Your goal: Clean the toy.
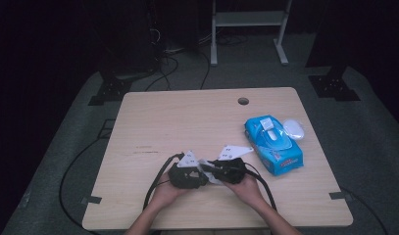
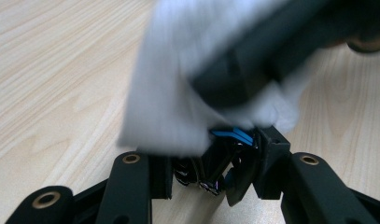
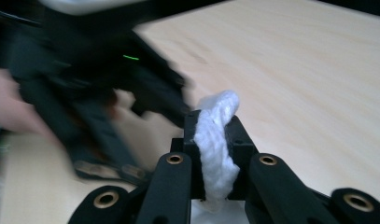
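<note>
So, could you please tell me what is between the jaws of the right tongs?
A bunched white wipe is pinched in the right tongs, sticking out above and below the pads. How much of it lies folded between them is hidden.

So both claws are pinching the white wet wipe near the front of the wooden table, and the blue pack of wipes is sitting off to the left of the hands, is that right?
Not quite. The blue plastic pack of wipes lies to the right of the hands, not the left, as the high view shows. The rest holds: the left claw and the right claw both pinch the crumpled white wet wipe near the front of the light wooden table.
</note>
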Demonstrator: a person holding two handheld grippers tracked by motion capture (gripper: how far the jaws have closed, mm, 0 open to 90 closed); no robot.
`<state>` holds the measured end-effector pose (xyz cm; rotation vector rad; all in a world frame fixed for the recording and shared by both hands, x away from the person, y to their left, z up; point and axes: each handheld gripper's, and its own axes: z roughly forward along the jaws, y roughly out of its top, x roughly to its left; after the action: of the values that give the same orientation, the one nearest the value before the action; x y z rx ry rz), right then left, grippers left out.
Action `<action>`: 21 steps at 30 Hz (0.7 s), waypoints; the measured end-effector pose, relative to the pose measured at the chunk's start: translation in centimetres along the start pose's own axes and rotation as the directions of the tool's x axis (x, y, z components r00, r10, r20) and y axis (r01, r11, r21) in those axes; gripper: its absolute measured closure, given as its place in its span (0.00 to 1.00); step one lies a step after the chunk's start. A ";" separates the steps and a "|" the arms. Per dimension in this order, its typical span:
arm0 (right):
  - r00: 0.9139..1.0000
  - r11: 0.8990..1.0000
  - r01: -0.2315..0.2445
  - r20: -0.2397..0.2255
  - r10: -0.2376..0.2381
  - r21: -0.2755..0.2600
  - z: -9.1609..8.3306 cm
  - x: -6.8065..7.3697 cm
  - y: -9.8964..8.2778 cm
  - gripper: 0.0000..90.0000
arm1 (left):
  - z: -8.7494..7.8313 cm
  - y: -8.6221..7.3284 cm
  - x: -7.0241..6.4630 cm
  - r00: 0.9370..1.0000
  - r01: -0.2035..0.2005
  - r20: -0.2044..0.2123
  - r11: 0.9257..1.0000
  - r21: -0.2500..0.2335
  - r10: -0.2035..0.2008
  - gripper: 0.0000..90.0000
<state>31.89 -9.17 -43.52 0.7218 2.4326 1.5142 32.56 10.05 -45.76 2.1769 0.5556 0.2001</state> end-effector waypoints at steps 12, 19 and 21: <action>0.983 0.999 0.014 0.184 -0.020 0.034 -2.4 -2.3 -0.7 0.91 | 0.0 0.1 0.1 1.000 -0.023 0.001 1.000 0.003 0.023 0.65; 0.992 0.998 0.052 0.109 -0.057 0.045 -1.1 -0.9 0.0 0.91 | -0.1 -0.2 0.5 1.000 -0.002 0.014 1.000 -0.008 0.002 0.65; 0.987 0.998 0.038 0.154 -0.045 0.046 -1.8 -2.0 -0.4 0.91 | -0.2 -0.2 0.5 1.000 -0.005 0.011 1.000 -0.008 0.005 0.65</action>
<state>32.78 -11.69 -43.20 0.7615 2.3558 1.3417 32.86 10.47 -45.83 2.1710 0.5424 0.1921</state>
